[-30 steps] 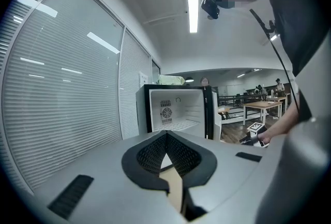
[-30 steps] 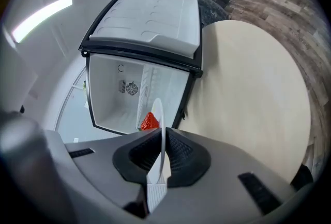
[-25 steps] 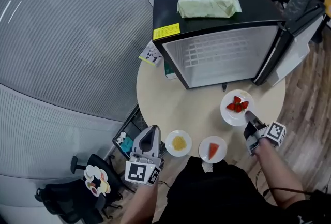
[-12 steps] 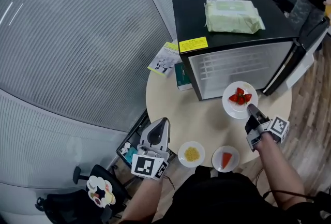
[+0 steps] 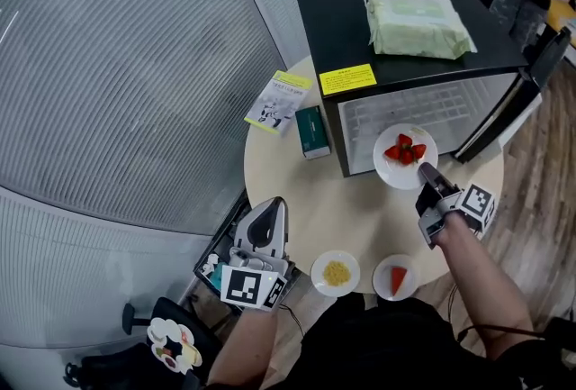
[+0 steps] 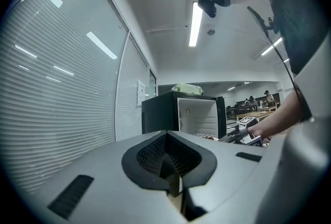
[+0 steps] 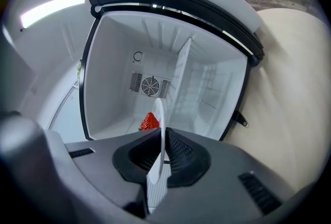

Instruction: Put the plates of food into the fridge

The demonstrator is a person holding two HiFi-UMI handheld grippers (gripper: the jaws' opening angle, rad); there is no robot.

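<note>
The plate of strawberries (image 5: 404, 156) is being pinched by its rim in the right gripper (image 5: 424, 172). In the right gripper view the thin white plate (image 7: 158, 161) is being squeezed edge-on between the two jaws, and one red strawberry (image 7: 149, 122) is peeking out beside it. The plate is being held up in the air, just in front of the open fridge (image 5: 360, 10), which is sitting on the round table (image 5: 297, 190). The fridge door (image 5: 504, 118) is being kept wide open.

The left gripper (image 5: 268, 210) is being held by the near left edge of the table. Its jaws are pressed together with nothing between them (image 6: 173, 176).

Two more plates are lying on the table close to the person: one with yellow food (image 5: 335, 272) and one with a red slice (image 5: 393, 277).
</note>
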